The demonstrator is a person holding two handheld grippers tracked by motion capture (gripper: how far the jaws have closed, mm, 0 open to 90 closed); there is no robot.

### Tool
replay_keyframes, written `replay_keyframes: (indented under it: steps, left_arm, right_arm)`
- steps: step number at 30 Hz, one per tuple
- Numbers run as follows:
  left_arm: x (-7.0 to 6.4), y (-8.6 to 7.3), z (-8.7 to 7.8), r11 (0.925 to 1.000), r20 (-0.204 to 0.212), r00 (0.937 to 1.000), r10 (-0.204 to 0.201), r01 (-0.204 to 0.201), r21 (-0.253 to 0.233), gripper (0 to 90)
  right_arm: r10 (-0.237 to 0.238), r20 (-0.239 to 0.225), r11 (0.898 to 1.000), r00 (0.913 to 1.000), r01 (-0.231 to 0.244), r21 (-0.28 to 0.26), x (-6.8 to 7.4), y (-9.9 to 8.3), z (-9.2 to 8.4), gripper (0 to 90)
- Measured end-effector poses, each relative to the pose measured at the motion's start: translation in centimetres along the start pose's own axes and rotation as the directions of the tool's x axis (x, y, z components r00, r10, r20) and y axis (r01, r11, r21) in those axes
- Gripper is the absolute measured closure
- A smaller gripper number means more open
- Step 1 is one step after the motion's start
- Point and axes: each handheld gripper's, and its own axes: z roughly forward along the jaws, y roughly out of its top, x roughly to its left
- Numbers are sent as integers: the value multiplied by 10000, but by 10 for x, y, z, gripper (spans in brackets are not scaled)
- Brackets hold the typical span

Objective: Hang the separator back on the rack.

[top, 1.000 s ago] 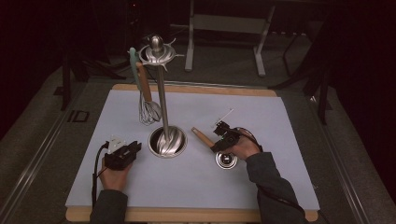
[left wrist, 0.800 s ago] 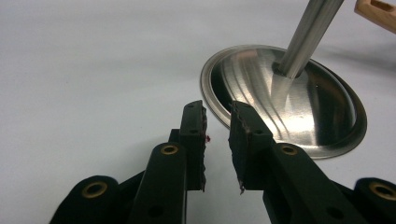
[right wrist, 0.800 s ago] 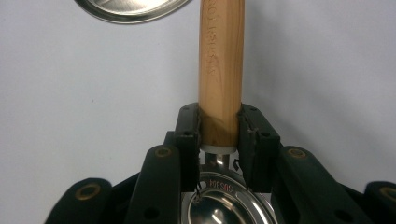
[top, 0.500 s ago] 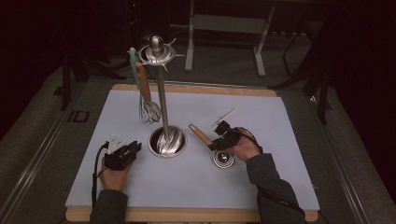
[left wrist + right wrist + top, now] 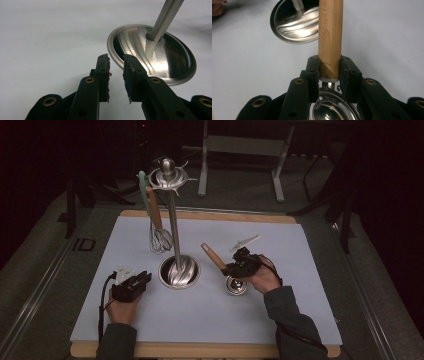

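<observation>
I have the right gripper (image 5: 329, 72) clamped on the lower end of the wooden handle (image 5: 330, 37) of a ladle (image 5: 235, 285), just above its steel bowl, centre-right in the high view. Its fingers (image 5: 313, 68) press both sides of the wood. The left gripper (image 5: 116, 75) rests at lower left on the surface (image 5: 300, 250), its fingers apart with nothing between them; they have just been opening a little more, beside the base of the utensil stand (image 5: 178, 271).

To do this lift well, I would keep the handle tilted toward the stand's top ring (image 5: 168, 176), raise it clear of the base, and avoid bumping the whisk (image 5: 160, 239) hanging there.

Compared with a second ago, the ladle's handle points higher and the bowl has tipped up with my right hand.
</observation>
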Motion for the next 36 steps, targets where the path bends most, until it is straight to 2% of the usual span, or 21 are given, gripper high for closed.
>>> replay_keyframes:
  steps: [16, 29, 36]
  left_arm:
    - [0, 0, 0, 10000, -43, 10000, -16, 16, 2, 741]
    - [0, 0, 0, 10000, -60, 10000, -20, 20, -12, 741]
    - [0, 0, 0, 10000, -55, 10000, -30, 30, 1, 738]
  right_arm:
    - [-177, 214, 9964, 9996, 194, -820, 14, 6, -8, 711]
    - [-337, 102, 9945, 9994, 345, -989, 17, 6, -14, 711]
    - [-587, 305, 9898, 9978, 621, -1285, 25, 8, -21, 711]
